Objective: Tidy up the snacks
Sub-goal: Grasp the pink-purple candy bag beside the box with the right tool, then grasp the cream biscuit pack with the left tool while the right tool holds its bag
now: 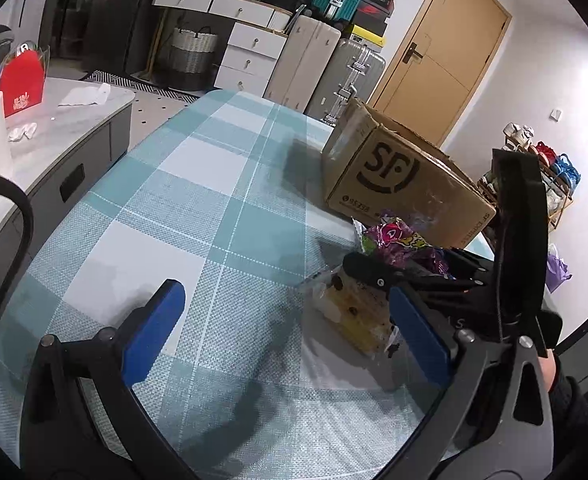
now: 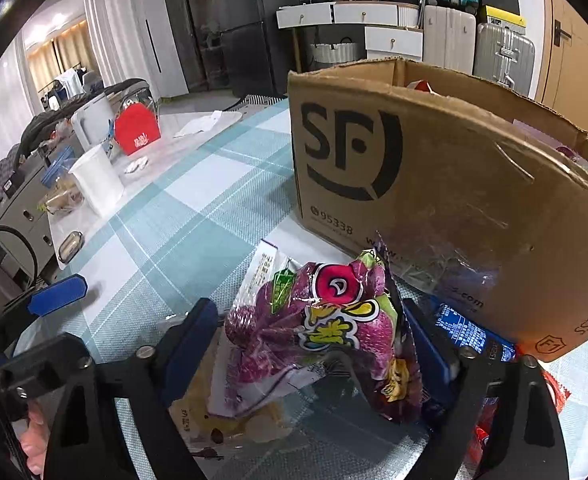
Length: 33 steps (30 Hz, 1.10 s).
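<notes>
A purple snack bag [image 2: 326, 332] sits between the fingers of my right gripper [image 2: 314, 344], which close on its sides; it also shows in the left wrist view [image 1: 398, 244]. Under it lies a clear packet with a yellow pastry [image 2: 230, 420], also in the left wrist view [image 1: 354, 312]. A blue snack pack [image 2: 470, 332] and a red one [image 2: 554, 392] lie by the open SF cardboard box [image 2: 434, 184], which also shows in the left wrist view [image 1: 394, 184]. My left gripper [image 1: 286, 320] is open and empty over the checked tablecloth [image 1: 198, 208].
A grey side cabinet [image 1: 54, 148] at the left carries a red gift box [image 1: 22, 84], a white cup [image 2: 98, 184] and containers. Suitcases [image 1: 334, 68], white drawers and a wooden door [image 1: 442, 48] stand behind the table.
</notes>
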Tool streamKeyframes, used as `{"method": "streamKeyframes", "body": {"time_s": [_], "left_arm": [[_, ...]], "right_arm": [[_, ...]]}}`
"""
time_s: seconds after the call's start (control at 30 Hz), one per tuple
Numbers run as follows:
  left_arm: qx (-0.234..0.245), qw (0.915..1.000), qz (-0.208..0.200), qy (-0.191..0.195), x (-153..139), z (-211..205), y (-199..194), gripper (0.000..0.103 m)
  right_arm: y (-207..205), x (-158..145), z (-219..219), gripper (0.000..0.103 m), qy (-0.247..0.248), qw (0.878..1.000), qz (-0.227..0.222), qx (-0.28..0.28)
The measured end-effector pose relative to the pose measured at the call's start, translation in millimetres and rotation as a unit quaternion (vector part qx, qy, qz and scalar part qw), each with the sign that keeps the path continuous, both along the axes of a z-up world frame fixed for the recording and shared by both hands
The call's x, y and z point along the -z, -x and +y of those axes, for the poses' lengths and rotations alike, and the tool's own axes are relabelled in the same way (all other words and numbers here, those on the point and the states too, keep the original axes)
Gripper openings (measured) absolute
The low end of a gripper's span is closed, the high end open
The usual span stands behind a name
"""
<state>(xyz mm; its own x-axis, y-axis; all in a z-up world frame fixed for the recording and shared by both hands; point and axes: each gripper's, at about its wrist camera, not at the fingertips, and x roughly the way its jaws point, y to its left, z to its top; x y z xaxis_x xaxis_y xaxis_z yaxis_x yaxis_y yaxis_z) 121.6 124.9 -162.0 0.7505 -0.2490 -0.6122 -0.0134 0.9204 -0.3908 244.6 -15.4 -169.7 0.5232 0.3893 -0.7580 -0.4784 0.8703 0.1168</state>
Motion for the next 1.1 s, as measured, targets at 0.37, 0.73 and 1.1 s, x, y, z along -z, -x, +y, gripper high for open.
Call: {"method": "streamKeyframes", "body": {"time_s": [0.37, 0.73, 1.1], "left_arm": [[-0.011, 0.9999, 0.003, 0.005, -0.1, 3.6, 3.1, 0.102], [-0.025, 0.9995, 0.012, 0.014, 3.7, 10.5, 3.9, 0.102], [-0.027, 0.9994, 0.016, -0.014, 1.7, 3.4, 3.3, 0.102]], "right_arm": [[8.8, 2.4, -6.2, 0.067, -0.029, 0.999, 0.015, 0.002], [32.9, -1.0, -28.3, 0.052, -0.103, 0.994, 0.046, 0.013], [95.6, -15.5, -78.7, 0.052, -0.153, 0.987, 0.038, 0.026]]}}
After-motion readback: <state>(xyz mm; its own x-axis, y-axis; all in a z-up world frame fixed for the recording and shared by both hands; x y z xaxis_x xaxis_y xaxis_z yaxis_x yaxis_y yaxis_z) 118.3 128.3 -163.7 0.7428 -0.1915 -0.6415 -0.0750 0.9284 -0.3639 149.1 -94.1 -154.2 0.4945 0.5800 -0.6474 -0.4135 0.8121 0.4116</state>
